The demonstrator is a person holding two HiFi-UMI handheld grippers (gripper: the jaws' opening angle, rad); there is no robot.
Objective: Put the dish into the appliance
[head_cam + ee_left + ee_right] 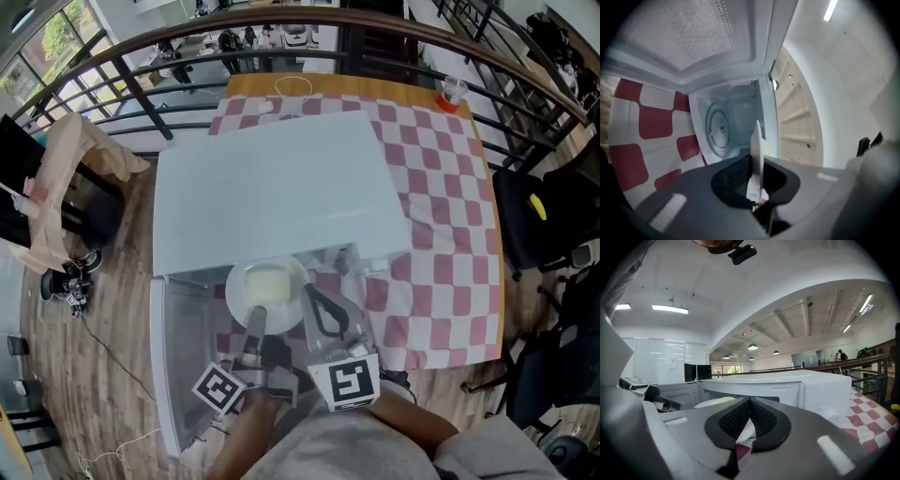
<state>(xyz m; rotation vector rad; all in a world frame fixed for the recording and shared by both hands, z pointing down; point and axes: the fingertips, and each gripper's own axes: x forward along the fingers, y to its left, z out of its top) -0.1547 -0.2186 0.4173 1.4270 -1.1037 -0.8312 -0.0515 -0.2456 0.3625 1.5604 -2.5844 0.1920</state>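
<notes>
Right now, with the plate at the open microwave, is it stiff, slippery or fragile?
The plate looks rigid: gripped at its rim by the left gripper, it shows no sag. Its smooth white surface suggests it may slip, and chip if knocked.

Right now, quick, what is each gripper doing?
Left gripper: closed on the dish, gripping its rim.
Right gripper: closed, holding nothing.

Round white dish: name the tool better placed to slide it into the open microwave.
Left. The left tool grips the round white dish by its rim, facing the open cavity of the white microwave. The right tool is shut, empty.
</notes>
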